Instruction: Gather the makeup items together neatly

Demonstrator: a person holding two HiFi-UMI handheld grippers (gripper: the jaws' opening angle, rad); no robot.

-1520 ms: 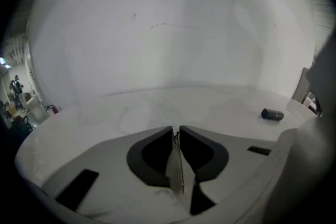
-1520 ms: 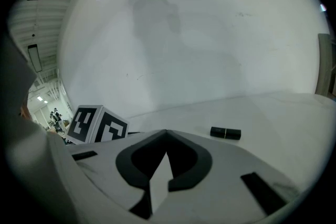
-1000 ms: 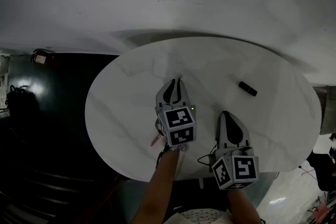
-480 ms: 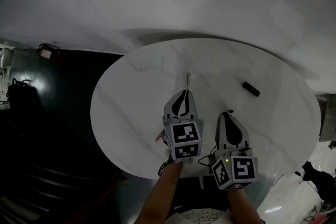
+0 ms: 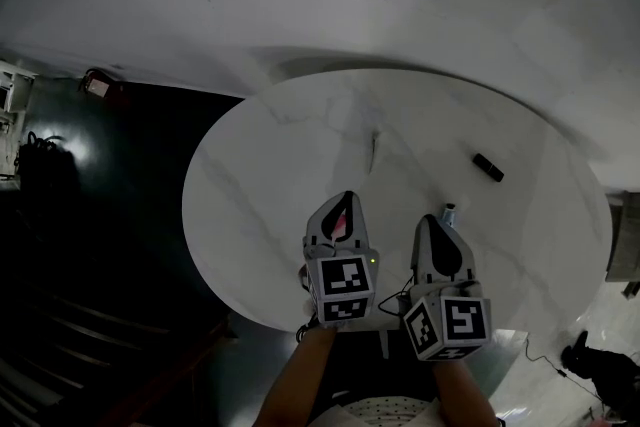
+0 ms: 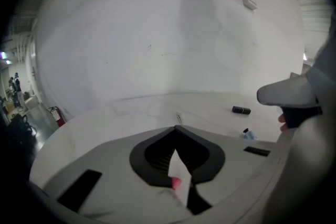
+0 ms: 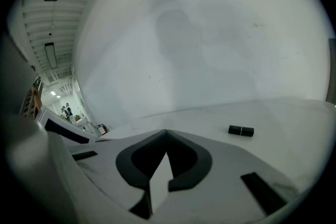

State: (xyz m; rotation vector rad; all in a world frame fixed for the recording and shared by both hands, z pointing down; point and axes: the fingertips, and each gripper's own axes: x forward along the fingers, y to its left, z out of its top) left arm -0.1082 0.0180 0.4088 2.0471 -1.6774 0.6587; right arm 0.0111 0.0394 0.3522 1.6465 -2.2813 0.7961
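- The left gripper (image 6: 176, 126) has just been closing, and its jaws are now clenched tip to tip. A small pink item (image 6: 176, 182) shows in the hollow behind the tips. I cannot tell whether it is pinched there or lies on the table beneath.
- The right gripper (image 7: 167, 131) has its jaws pressed together with nothing between them.
- In the head view, both grippers hang over the near edge of the round white marble table (image 5: 280, 175), left gripper (image 5: 347, 198) beside right gripper (image 5: 438, 217).
- A small bluish item (image 5: 448, 212) lies just beyond the right gripper's tip, too small to identify. It is probably very light and easy to nudge away.
- A thin stick-like item (image 5: 374, 150), perhaps a liner pencil, lies toward the table's middle, well apart from the rest. It looks slender and lies low, so a pinch at mid-length, straight across it, seems best.
- A black lipstick-like tube (image 5: 488, 167) lies farthest out on the right, on its side. It is likely light, stiff and smooth, and it could roll on the slick marble. Closing squarely across the middle of the barrel should hold it.
- No brand or label can be read on any item. The marker cubes (image 5: 345, 277) carry only black-and-white square patterns.
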